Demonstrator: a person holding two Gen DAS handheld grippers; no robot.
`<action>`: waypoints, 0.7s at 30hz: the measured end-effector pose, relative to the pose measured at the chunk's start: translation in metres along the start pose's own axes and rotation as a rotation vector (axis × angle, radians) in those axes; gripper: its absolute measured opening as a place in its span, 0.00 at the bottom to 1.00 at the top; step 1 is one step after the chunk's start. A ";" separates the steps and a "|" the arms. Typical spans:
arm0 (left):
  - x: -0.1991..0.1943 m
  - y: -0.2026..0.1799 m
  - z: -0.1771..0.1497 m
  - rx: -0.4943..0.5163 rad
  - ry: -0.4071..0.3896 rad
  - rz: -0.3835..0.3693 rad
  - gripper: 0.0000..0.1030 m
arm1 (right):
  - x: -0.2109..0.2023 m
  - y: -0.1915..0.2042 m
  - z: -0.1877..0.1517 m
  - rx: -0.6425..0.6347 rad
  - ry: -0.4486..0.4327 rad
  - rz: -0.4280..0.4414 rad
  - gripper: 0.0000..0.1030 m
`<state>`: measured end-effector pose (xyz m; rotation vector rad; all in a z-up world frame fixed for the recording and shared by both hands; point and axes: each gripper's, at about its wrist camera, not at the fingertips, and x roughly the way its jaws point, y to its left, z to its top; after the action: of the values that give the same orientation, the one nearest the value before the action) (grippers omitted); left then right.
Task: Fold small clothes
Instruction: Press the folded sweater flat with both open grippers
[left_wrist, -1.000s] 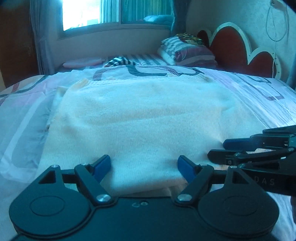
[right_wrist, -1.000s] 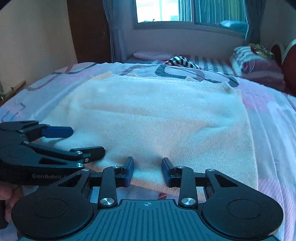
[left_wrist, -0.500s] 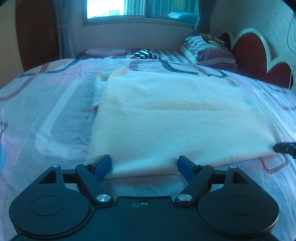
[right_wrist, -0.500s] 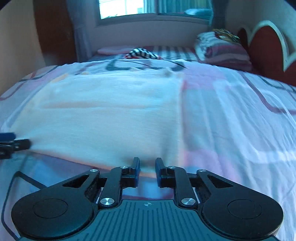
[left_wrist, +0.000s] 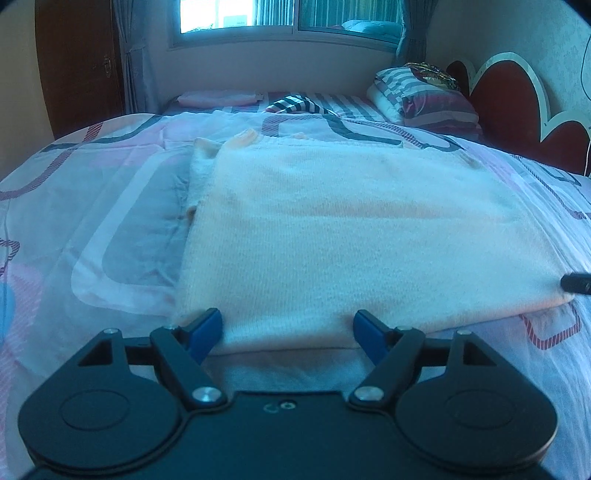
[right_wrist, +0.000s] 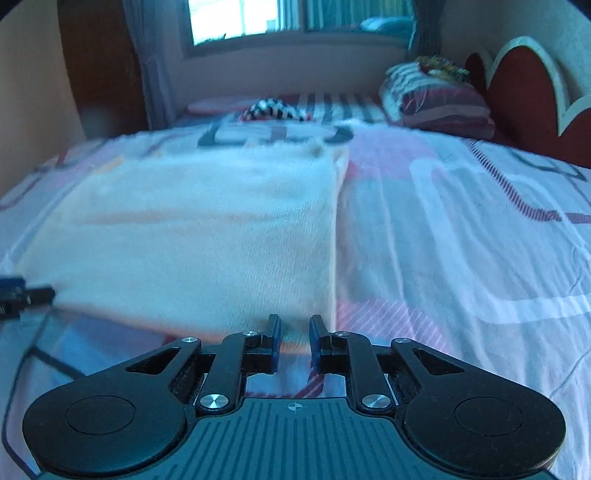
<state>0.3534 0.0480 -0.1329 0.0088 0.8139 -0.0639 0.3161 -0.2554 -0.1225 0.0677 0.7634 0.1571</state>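
Clearly the cream knit garment (left_wrist: 351, 236) is soft, limp; both grippers' fingers (left_wrist: 207, 328) gape empty at its near hem corners.

Bed with patterned pink sheet (left_wrist: 110, 206), folded cream knit garment (left_wrist: 351, 229) flat on it, striped pillows (left_wrist: 424, 96) by headboard

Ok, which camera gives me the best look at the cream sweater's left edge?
The left wrist view: the cream sweater is sharp there, with its layered left edge fully visible. The right wrist view shows it blurred and cuts that edge off.
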 end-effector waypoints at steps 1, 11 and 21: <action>0.000 0.000 0.000 0.001 -0.001 0.001 0.75 | 0.002 0.000 0.000 -0.005 0.014 -0.005 0.16; 0.000 -0.001 0.000 0.011 0.002 -0.001 0.75 | 0.014 0.004 -0.006 -0.061 0.080 -0.017 0.15; -0.004 0.007 -0.002 0.012 0.012 -0.021 0.78 | 0.018 0.004 -0.001 -0.073 0.106 -0.020 0.15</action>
<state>0.3499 0.0558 -0.1312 0.0122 0.8259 -0.0882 0.3274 -0.2487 -0.1350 -0.0176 0.8631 0.1704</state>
